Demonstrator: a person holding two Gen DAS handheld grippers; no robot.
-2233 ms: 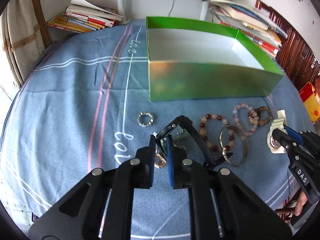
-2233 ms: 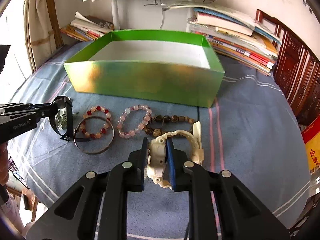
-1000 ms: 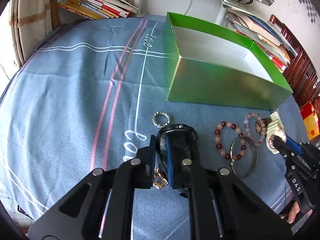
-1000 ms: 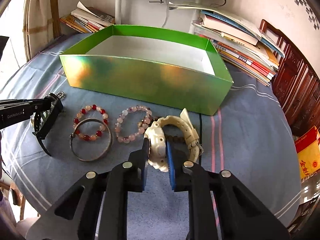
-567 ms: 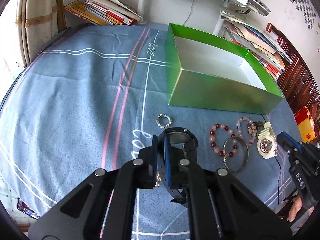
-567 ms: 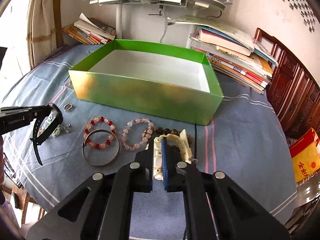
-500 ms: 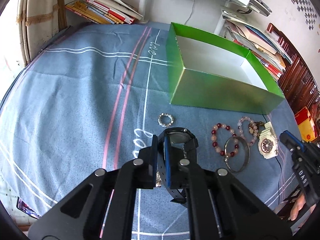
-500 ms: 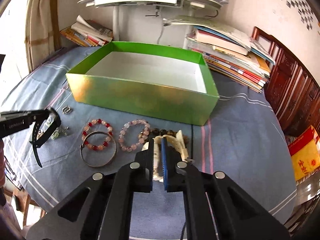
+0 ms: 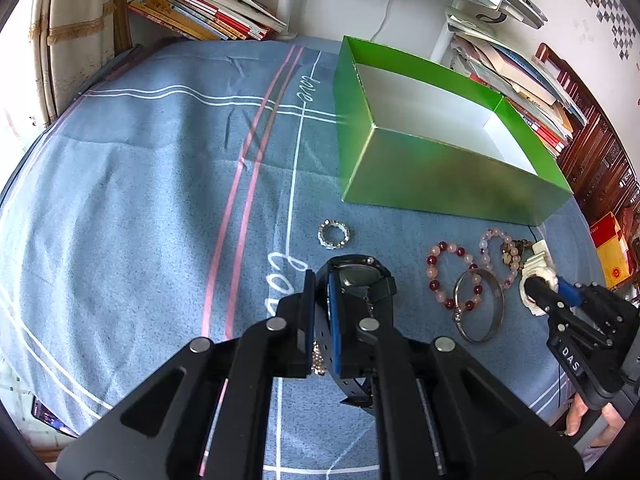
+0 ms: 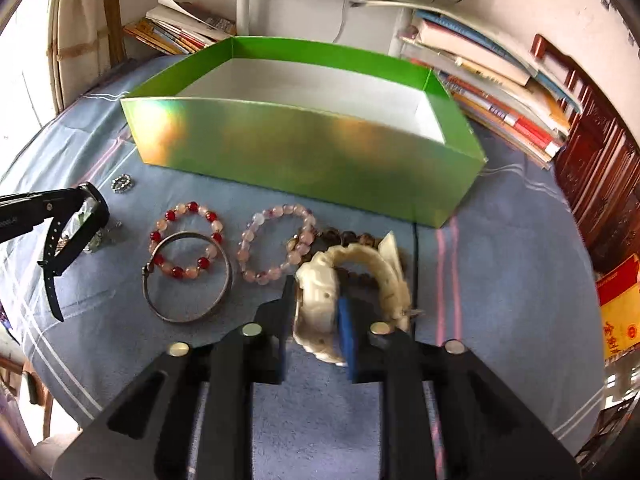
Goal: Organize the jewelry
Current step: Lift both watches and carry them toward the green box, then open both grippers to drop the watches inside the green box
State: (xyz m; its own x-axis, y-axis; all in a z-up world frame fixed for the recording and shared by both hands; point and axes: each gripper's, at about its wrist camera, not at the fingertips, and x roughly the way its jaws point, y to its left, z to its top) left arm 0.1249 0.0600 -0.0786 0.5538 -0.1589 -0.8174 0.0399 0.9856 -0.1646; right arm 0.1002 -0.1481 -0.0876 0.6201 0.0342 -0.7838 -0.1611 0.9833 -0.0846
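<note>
Bracelets (image 10: 186, 240) before box (image 10: 304, 156) on tablecloth (image 9: 140, 200)

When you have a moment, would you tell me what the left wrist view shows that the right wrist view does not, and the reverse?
Only the left wrist view shows the person's hand under the right gripper, and the black watch's face. Only the right shows the white watch's strap and the dark bead bracelet. Both show the green box, the silver bangle and the left gripper holding the black watch.
</note>
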